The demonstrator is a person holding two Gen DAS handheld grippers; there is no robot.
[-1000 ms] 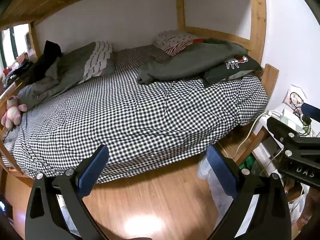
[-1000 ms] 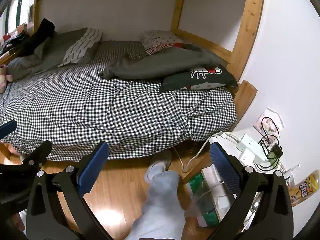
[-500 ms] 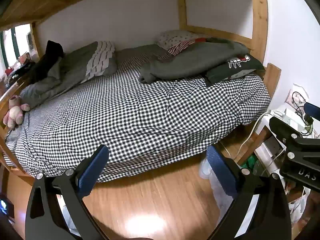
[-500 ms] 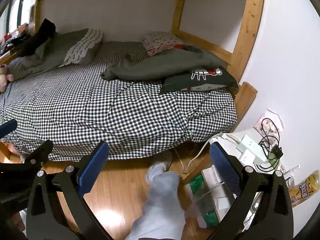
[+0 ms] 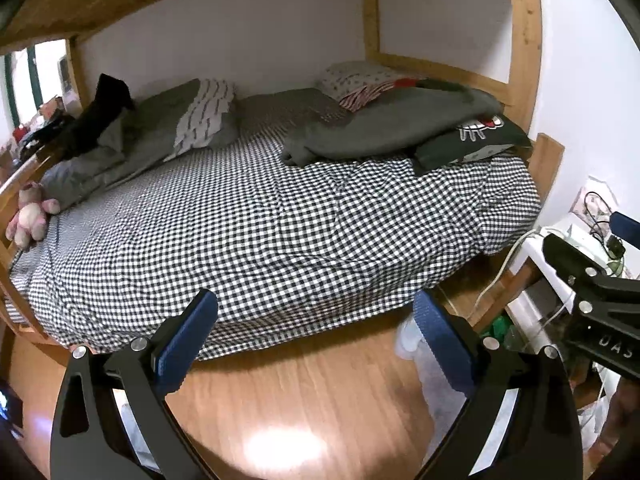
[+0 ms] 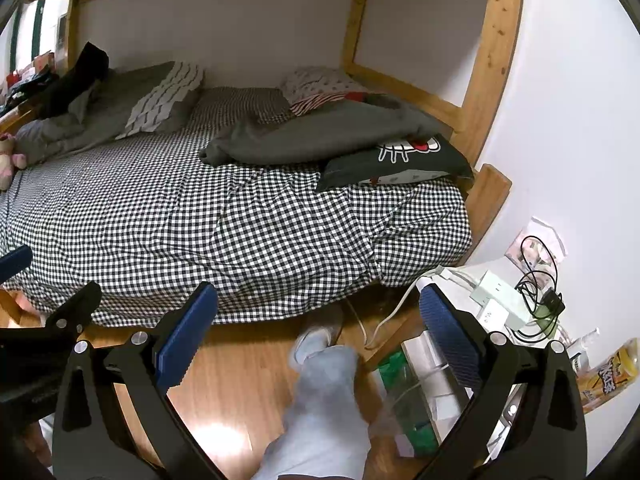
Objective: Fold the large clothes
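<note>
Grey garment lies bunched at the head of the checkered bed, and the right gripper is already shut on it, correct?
Not quite. The grey garment does lie bunched there on the checkered bed, but the right wrist view shows the right gripper open and empty, out over the floor.

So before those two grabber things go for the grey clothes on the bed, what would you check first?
1. Left gripper jaws open, nothing held: ok.
2. Right gripper jaws open, nothing held: ok.
3. Grey garment in view, lying crumpled by the pillows: ok.
4. Garment free to lift: not ok, it overlaps the dark printed pillow.
5. Checked bedspread has open space for folding: ok.
6. Garment within reach from here: cannot tell.
</note>
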